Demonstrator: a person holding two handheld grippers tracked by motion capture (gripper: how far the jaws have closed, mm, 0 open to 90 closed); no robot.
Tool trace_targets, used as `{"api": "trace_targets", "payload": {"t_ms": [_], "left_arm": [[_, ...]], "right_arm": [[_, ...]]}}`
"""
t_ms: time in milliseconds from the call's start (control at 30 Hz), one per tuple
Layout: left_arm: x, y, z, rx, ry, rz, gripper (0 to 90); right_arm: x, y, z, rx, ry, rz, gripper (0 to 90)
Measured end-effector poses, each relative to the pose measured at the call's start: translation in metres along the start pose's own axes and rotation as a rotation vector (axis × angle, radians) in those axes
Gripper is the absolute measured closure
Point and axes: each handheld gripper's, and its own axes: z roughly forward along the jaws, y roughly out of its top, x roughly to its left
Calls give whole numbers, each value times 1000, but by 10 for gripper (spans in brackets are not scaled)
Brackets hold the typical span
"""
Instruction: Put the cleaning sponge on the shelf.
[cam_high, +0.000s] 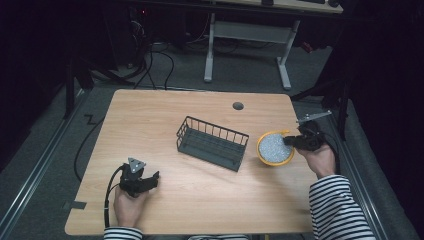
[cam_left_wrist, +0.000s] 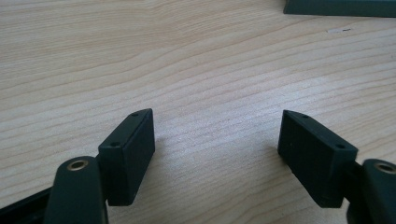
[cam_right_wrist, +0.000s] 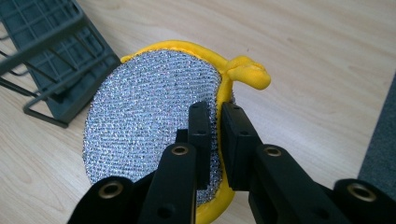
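Bare counter (cam_high: 150, 115) runs across the left half and along the bottom of the frame, open for a pass. A wire basket (cam_high: 212, 143) stands at the centre, tilted across the frame. Just right of it lies a round scrubber (cam_high: 274, 148), with a narrow gap between them. The left tool (cam_high: 150, 180) sits low left, wood free between its spread jaws.

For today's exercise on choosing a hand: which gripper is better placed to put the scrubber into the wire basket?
Right. The right gripper is shut on the scrubber beside the basket. The left gripper is open over bare table.
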Motion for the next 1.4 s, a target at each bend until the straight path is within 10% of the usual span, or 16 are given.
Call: {"api": "trace_targets", "payload": {"t_ms": [733,1400], "left_arm": [[-2,0,0,2,-7,12,270],[-2,0,0,2,-8,12,270]], "right_arm": [[17,51,-37,-120,-8,-78,829],[55,97,-14,-111,24,-183,829]]}}
